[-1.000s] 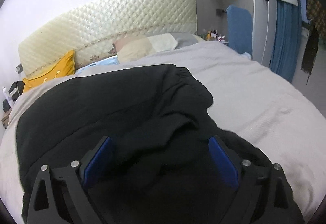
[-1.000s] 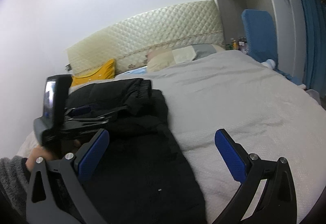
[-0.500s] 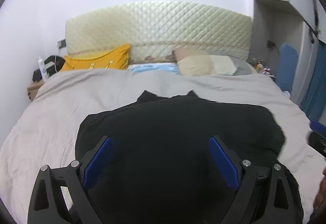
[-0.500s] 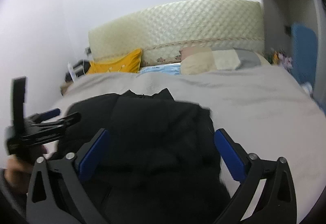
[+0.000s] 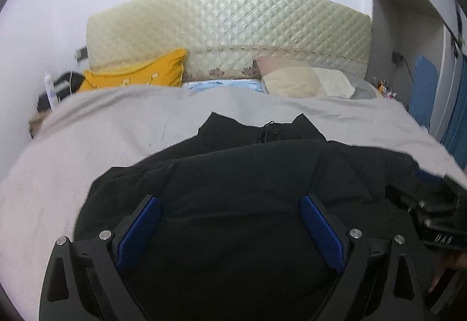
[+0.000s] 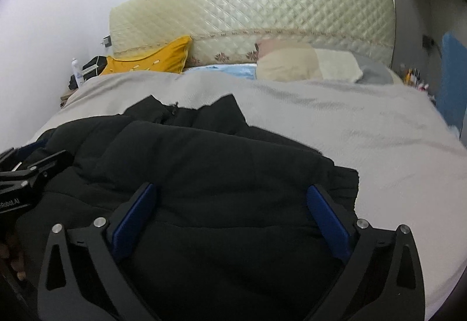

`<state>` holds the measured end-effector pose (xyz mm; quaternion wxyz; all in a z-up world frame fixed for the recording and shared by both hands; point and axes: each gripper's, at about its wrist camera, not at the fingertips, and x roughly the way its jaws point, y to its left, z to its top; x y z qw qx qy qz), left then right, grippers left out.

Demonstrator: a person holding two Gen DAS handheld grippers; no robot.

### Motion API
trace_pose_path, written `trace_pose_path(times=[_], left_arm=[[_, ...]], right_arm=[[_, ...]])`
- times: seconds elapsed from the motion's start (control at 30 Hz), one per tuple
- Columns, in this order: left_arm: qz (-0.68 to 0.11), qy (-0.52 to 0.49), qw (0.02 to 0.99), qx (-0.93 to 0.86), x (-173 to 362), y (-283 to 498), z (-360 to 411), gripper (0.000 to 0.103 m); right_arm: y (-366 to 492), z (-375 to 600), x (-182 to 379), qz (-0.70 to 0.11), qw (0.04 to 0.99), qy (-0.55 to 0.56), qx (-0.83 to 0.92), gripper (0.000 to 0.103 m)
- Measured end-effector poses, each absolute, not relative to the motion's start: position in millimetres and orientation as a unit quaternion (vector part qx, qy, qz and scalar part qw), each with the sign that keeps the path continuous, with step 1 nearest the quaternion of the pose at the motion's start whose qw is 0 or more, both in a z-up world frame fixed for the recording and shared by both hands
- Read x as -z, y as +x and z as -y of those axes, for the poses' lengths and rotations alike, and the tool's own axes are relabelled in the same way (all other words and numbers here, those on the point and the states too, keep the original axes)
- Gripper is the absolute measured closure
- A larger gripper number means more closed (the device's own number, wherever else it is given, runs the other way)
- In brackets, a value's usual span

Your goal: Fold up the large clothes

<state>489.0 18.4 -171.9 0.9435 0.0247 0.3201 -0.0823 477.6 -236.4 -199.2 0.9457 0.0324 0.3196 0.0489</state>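
Observation:
A black padded jacket (image 5: 248,175) lies folded on the grey bedspread (image 5: 102,128), its collar pointing at the headboard. It also shows in the right wrist view (image 6: 204,169). My left gripper (image 5: 230,221) is open and empty, hovering over the jacket's near part. My right gripper (image 6: 230,210) is open and empty too, over the jacket's right half. Each gripper shows at the edge of the other's view: the right one (image 5: 437,221) and the left one (image 6: 26,172).
A quilted cream headboard (image 5: 227,29) stands at the far end with a yellow cushion (image 5: 140,75) and beige pillows (image 5: 303,81). A nightstand with a bottle (image 5: 49,90) is at far left. A blue chair (image 5: 423,93) and curtain are at right.
Both views swung left to face the headboard. The jacket went from bunched and lifted at one side to lying flat and folded. Both grippers stayed open.

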Motion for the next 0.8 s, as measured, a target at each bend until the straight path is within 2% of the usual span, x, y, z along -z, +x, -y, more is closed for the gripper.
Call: trace_pose_path(times=[0.43,0.8], left_arm=[[-0.317,0.019,0.943,0.094,207.2,498.6,-12.9,0.001],[-0.322,0.034,0.942,0.086,214.5,498.1,-6.3,0.0]], right_arm=[[489.6,237.1,240.1,-0.32,0.944,0.036,-0.068,0.001],[495.7,231.0,254.3,-0.339,0.939,0.022,-0.063,0.001]])
